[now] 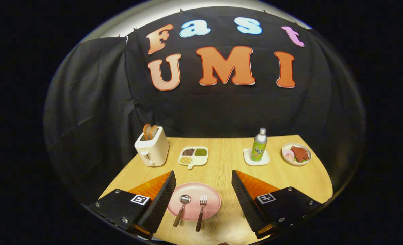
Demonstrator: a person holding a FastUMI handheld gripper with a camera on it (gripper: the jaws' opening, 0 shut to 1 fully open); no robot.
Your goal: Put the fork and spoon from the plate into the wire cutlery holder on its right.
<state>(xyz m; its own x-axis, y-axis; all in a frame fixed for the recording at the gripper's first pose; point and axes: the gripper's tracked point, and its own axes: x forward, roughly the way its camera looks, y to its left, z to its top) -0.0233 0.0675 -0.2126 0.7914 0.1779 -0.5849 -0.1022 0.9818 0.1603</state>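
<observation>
Below, wide-spread fingers (pixel 203 190) flanking plate (pixel 208 194), spoon (pixel 182 208), fork (pixel 201 211).

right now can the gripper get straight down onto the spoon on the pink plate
Probably yes. The gripper is open, its fingers spread to either side of the pink plate. The spoon lies between them beside the fork, with nothing over it, though the fork is close.

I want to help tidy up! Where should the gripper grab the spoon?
Probably its handle. The spoon lies flat, bowl on the plate, handle sticking off the near rim beside the fork. Come down from above with the open gripper and pinch across the handle.
</observation>
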